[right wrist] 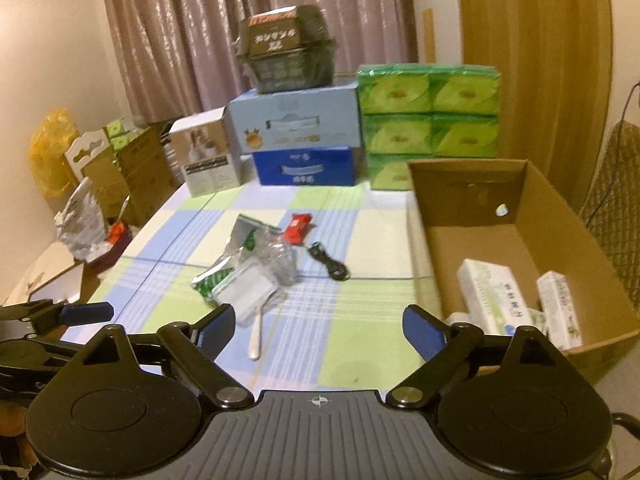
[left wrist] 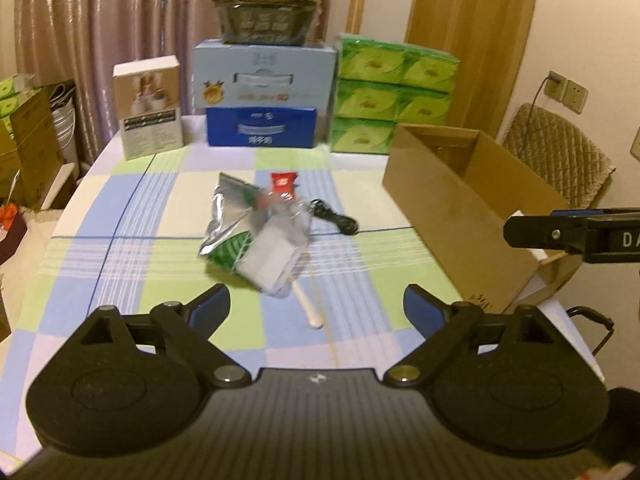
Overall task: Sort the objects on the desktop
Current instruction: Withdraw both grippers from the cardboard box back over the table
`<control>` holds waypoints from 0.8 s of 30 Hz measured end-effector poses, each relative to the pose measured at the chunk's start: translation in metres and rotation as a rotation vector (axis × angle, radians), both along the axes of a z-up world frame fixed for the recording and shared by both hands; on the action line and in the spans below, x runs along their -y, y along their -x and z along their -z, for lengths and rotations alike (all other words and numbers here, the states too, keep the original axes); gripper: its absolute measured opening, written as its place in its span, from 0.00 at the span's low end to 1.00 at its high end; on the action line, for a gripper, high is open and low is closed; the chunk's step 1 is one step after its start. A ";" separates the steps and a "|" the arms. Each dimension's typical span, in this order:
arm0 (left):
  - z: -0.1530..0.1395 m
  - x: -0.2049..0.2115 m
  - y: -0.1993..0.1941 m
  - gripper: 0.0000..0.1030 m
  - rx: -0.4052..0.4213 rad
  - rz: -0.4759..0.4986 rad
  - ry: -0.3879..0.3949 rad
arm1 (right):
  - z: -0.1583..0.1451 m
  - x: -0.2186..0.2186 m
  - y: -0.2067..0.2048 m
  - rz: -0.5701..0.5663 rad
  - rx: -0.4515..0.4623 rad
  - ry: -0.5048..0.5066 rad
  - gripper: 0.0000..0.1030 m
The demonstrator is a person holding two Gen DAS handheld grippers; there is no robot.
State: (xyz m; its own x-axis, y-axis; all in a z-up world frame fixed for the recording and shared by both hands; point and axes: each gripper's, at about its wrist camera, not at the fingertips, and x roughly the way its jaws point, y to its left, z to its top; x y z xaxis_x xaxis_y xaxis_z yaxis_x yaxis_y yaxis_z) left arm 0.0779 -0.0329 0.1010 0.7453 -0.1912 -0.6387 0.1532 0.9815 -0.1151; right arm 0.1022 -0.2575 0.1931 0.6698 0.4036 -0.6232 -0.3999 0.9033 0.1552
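A small pile lies mid-table: a silver and green foil pouch (left wrist: pixel 230 222) (right wrist: pixel 218 276), a clear bag with a white pad (left wrist: pixel 276 256) (right wrist: pixel 256 292), a white spoon handle (left wrist: pixel 310 312) (right wrist: pixel 255 340), a red snack packet (left wrist: pixel 284 185) (right wrist: pixel 298 229) and a black cable (left wrist: pixel 336 220) (right wrist: pixel 328 264). My left gripper (left wrist: pixel 316 308) is open and empty, just short of the pile. My right gripper (right wrist: pixel 318 326) is open and empty, between the pile and the cardboard box (right wrist: pixel 600 256) (left wrist: pixel 448 200). The box holds white and green cartons (right wrist: pixel 496 300).
Stacked blue boxes (left wrist: pixel 262 96), a white product box (left wrist: pixel 150 108), green tissue packs (left wrist: pixel 384 92) and a dark wrapped pack (left wrist: pixel 266 4) line the table's far edge. A wicker chair (left wrist: pixel 560 156) stands right of the table. Cartons and bags crowd the floor at left (right wrist: pixel 100 184).
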 end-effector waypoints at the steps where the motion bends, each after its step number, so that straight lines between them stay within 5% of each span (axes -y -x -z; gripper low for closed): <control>1: 0.002 -0.003 0.001 0.90 -0.003 -0.005 -0.002 | 0.002 -0.005 0.001 -0.009 -0.002 0.005 0.89; 24: 0.052 -0.049 -0.004 0.91 -0.063 -0.039 -0.065 | 0.065 -0.045 -0.013 -0.074 -0.093 0.049 0.93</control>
